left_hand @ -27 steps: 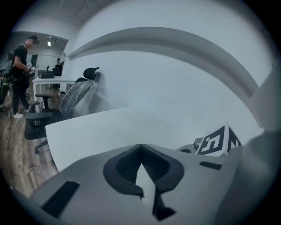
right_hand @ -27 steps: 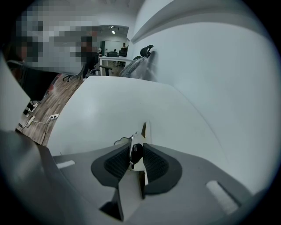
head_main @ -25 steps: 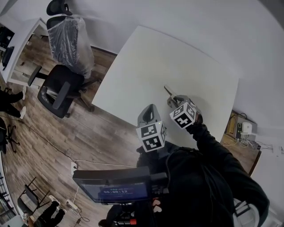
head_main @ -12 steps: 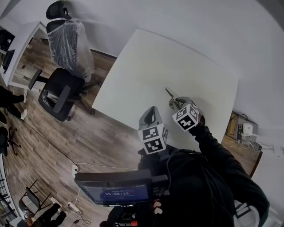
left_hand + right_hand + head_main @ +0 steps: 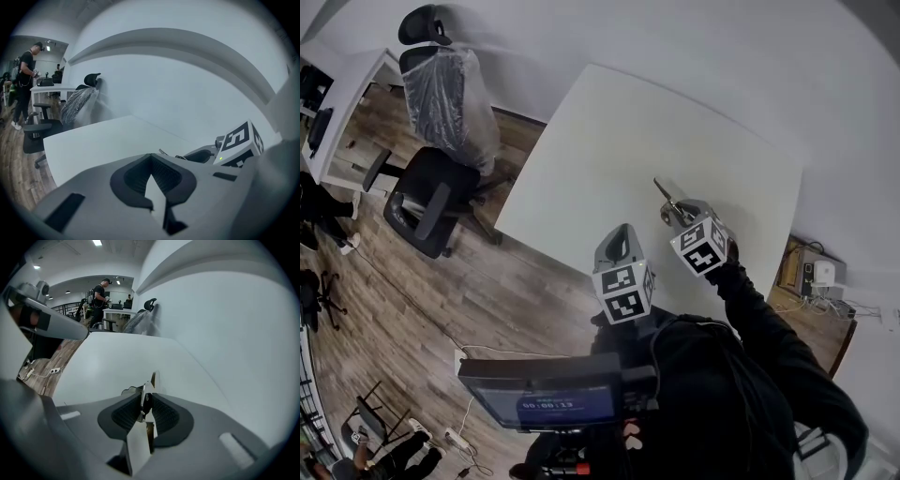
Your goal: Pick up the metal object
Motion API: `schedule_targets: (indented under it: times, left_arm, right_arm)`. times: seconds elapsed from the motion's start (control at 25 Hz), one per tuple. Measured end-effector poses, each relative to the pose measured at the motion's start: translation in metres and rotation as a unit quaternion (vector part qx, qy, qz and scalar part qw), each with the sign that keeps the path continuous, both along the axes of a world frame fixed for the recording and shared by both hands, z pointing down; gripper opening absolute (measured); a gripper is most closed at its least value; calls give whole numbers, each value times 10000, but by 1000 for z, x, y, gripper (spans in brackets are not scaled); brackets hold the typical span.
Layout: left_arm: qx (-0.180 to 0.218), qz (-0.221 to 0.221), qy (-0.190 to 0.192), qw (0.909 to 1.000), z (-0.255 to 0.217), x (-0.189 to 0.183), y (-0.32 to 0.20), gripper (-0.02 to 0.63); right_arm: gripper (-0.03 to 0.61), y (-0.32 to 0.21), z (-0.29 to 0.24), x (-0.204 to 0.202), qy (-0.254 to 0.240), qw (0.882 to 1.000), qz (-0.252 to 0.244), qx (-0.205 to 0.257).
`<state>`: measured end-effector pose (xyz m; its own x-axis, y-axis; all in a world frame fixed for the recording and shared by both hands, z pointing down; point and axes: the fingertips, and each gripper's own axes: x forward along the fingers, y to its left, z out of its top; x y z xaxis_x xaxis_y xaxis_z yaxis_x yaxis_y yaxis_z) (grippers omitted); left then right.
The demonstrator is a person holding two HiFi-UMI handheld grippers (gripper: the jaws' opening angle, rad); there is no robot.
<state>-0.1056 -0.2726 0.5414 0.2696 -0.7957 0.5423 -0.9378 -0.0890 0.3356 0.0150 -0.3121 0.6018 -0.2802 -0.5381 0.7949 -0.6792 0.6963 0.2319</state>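
Right gripper (image 5: 672, 208): pads pinch the metal object (image 5: 664, 193), which projects toward 11 o'clock, apparently clear of the table (image 5: 609, 141). Pickup judged essentially complete. Left gripper (image 5: 620, 232): jaws pressed together, empty.

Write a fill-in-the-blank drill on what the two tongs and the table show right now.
The tongs clamped on the thin silver metal object are on the person's ___ side.
The left tongs hold ___.
The flat table beneath both is ___ in colour.
Missing words: right; nothing; white.
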Motion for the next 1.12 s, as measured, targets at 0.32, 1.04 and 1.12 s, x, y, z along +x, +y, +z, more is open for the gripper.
schedule_targets:
  times: [0.32, 1.04, 1.12]
  left_arm:
    - [92, 44, -38, 9999, -10, 6, 1, 0]
    - [531, -56, -166, 9984, -50, 6, -3, 0]
    - [597, -40, -189, 9980, -56, 6, -3, 0]
  right_arm:
    - [74, -3, -31, 9, -210, 9993, 66, 309]
    - [72, -7, -97, 30, -580, 9916, 280, 1117]
    - [72, -9, -111, 33, -666, 9891, 319, 1271]
